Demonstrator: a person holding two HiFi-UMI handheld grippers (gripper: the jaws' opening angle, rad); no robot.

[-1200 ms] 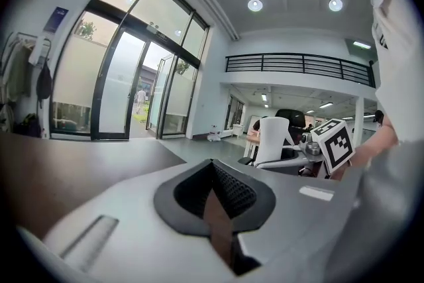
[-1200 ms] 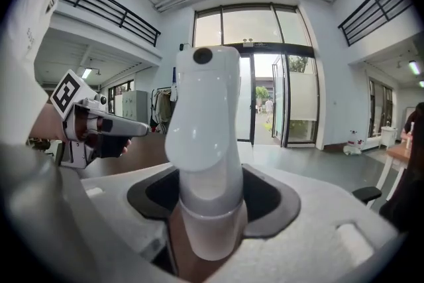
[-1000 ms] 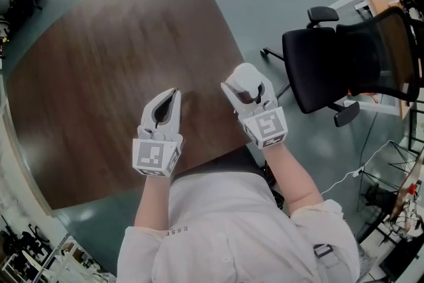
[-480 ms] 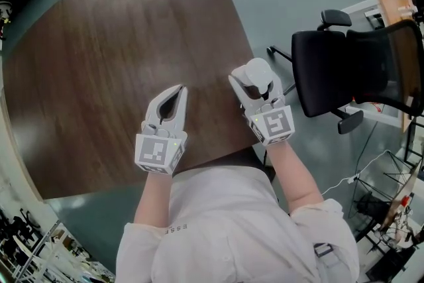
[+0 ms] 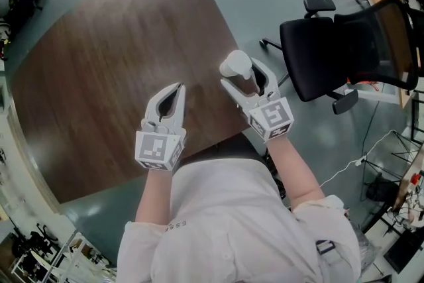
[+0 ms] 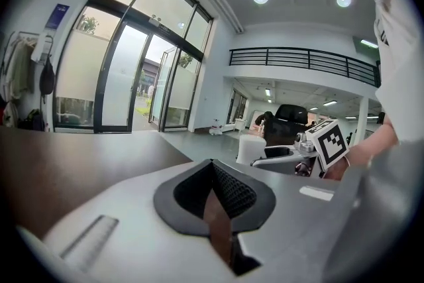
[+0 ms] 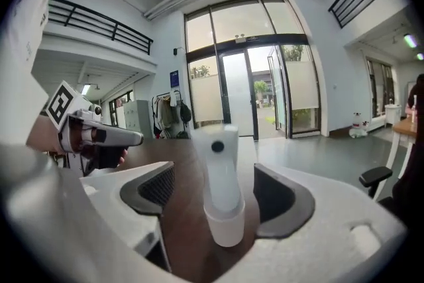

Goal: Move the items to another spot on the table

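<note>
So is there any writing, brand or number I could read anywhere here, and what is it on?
"ESSE": small letters on the back of the person's shirt, barely legible.
Blue sign by the glass doors: too small to read.
Marker cubes: square patterns only, no words.
White bottle between the right gripper's just-opened jaws: no label visible.

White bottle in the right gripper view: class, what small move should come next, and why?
Probably draw the right gripper straight back. Its fingers have just been opening and stand clear of the white bottle between them, a gap on each side, so it looks released.
</note>
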